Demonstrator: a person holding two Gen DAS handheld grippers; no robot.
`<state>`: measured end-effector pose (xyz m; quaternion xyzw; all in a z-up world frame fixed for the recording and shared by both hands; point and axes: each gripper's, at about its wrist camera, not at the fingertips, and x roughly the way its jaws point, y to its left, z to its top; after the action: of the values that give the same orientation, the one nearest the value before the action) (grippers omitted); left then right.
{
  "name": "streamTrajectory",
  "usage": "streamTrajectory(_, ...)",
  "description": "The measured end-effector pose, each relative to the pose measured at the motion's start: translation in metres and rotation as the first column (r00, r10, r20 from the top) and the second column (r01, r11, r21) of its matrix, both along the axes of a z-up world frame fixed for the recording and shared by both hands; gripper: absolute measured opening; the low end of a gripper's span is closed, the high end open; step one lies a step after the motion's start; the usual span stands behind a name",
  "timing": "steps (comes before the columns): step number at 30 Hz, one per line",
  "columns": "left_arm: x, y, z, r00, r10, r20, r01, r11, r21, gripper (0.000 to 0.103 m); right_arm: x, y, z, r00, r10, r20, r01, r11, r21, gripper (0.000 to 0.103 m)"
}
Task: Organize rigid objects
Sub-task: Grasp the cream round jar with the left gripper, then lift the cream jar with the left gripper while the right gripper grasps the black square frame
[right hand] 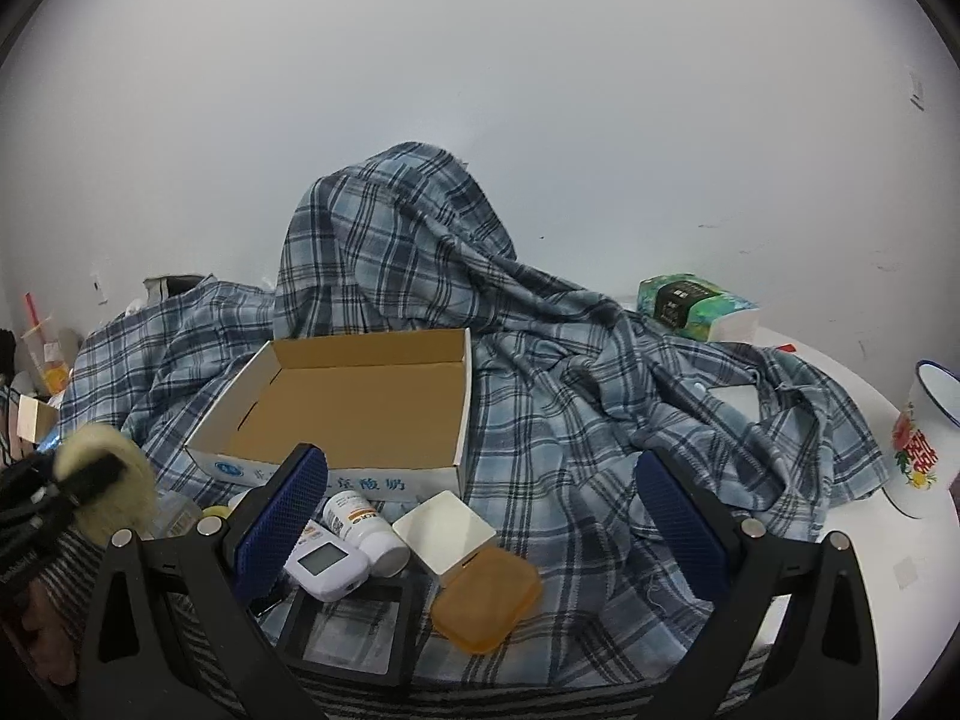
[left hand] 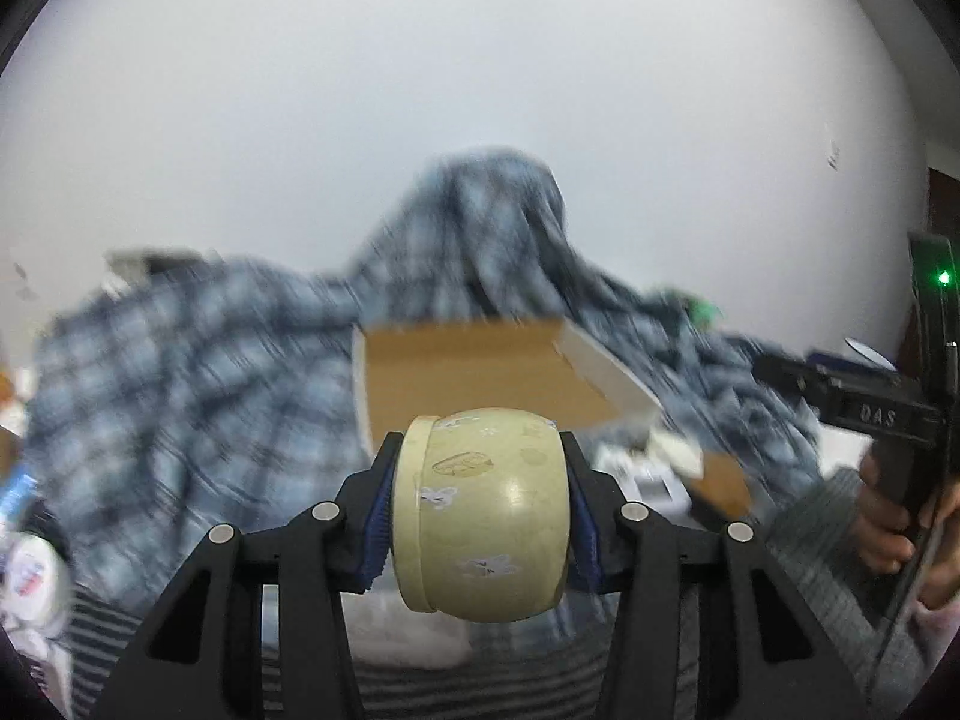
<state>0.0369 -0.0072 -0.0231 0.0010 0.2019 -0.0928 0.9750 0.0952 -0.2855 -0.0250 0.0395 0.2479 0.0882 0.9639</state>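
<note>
A blue plaid cloth (right hand: 540,372) is heaped over most of the white table (right hand: 852,546) and climbs against the plain pale wall (right hand: 480,60) behind. On it sits an open cardboard box (right hand: 360,408), empty, its brown floor bare; in my judgement this is where the hard items are meant to go. Far right stands a white enamel mug (right hand: 924,438), and a green tissue pack (right hand: 690,306) lies near the wall.

The left gripper (left hand: 480,510) is clenched on a cream round jar (left hand: 480,510), lying sideways between the blue pads, lid end to the left, raised in front of the box. The jar looks hard and glossy, likely light, and the curved wall could slip or roll in the grip; the pads do best across its widest part, as here.

The right gripper (right hand: 480,516) stands wide apart and holds nothing, hovering over a cluster just before the box: a flat amber case (right hand: 486,600), a square white box (right hand: 444,531), a small white device with a screen (right hand: 327,567), a white pill bottle (right hand: 366,528) on its side, and a black frame (right hand: 354,642). These look stiff and light; the bottle may roll, so it is best taken across its body.
</note>
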Motion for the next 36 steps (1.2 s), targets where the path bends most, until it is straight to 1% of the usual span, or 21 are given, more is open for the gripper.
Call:
streamTrajectory(1,-0.004,0.002,0.003,0.999,0.019,0.031,-0.019,1.000,0.010,0.051,-0.001,0.000,0.001,1.000,-0.003,0.000,0.003,1.000,0.000,0.103)
streamTrajectory(2,-0.010,0.001,0.007,0.995,0.054,0.083,-0.057,0.998,0.031,0.051,-0.002,0.000,0.001,1.000,-0.008,-0.003,0.008,1.000,-0.001,0.103)
streamTrajectory(4,-0.017,0.003,0.013,0.988,0.082,0.128,-0.088,0.995,0.045,0.051,-0.005,0.001,0.002,1.000,-0.009,-0.011,0.009,1.000,-0.006,0.103)
streamTrajectory(7,-0.016,0.004,0.011,0.990,0.086,0.113,-0.093,0.994,0.053,0.051,-0.009,0.007,0.002,0.999,-0.013,-0.032,0.012,1.000,-0.026,0.103)
streamTrajectory(8,-0.015,0.005,0.010,0.991,0.089,0.103,-0.095,0.994,0.050,0.051,-0.010,0.011,0.000,0.999,-0.009,-0.051,0.007,1.000,-0.030,0.103)
streamTrajectory(12,-0.011,0.010,0.007,0.991,0.103,0.081,-0.106,0.994,0.031,0.051,-0.010,0.031,-0.011,0.988,0.059,-0.143,-0.066,0.997,-0.039,0.103)
streamTrajectory(14,-0.009,0.010,0.005,0.991,0.106,0.082,-0.109,0.994,0.029,0.051,-0.008,0.041,-0.018,0.976,0.093,-0.197,-0.101,0.994,-0.030,0.103)
streamTrajectory(17,-0.011,0.007,0.005,0.990,0.105,0.090,-0.108,0.994,0.035,0.051,-0.001,0.049,-0.029,0.948,0.125,-0.293,-0.124,0.992,0.023,0.102)
streamTrajectory(20,-0.009,0.008,0.005,0.989,0.125,0.080,-0.129,0.991,0.041,0.051,0.001,0.058,-0.041,0.923,0.146,-0.357,-0.144,0.989,0.031,0.097)
streamTrajectory(22,-0.007,0.010,0.004,0.990,0.122,0.070,-0.124,0.992,0.030,0.051,0.001,0.064,-0.047,0.910,0.163,-0.380,-0.164,0.986,0.028,0.089)
streamTrajectory(24,-0.007,0.011,0.004,0.990,0.125,0.070,-0.127,0.992,0.025,0.051,0.001,0.069,-0.054,0.894,0.182,-0.409,-0.188,0.982,0.027,0.086)
streamTrajectory(26,-0.009,0.010,0.004,0.990,0.123,0.075,-0.125,0.992,0.032,0.051,0.002,0.073,-0.061,0.892,0.168,-0.419,-0.185,0.983,0.001,0.084)
streamTrajectory(28,-0.010,0.008,0.005,0.989,0.119,0.082,-0.123,0.992,0.039,0.051,0.005,0.075,-0.066,0.892,0.148,-0.427,-0.179,0.983,-0.032,0.079)
streamTrajectory(29,-0.010,0.007,0.005,0.990,0.116,0.084,-0.120,0.992,0.044,0.051,0.007,0.075,-0.069,0.890,0.143,-0.434,-0.176,0.984,-0.037,0.078)
streamTrajectory(31,-0.010,0.006,0.005,0.990,0.116,0.084,-0.120,0.992,0.047,0.051,0.013,0.074,-0.073,0.885,0.122,-0.448,-0.157,0.987,-0.042,0.070)
streamTrajectory(32,-0.010,0.006,0.005,0.990,0.116,0.083,-0.120,0.992,0.045,0.051,0.014,0.074,-0.074,0.886,0.118,-0.448,-0.152,0.988,-0.041,0.070)
streamTrajectory(34,-0.010,0.006,0.004,0.990,0.117,0.082,-0.121,0.992,0.043,0.051,0.011,0.075,-0.071,0.899,0.114,-0.423,-0.152,0.987,-0.058,0.070)
streamTrajectory(36,-0.010,0.005,0.005,0.990,0.116,0.083,-0.120,0.992,0.044,0.051,0.004,0.076,-0.065,0.920,0.120,-0.374,-0.158,0.985,-0.074,0.069)
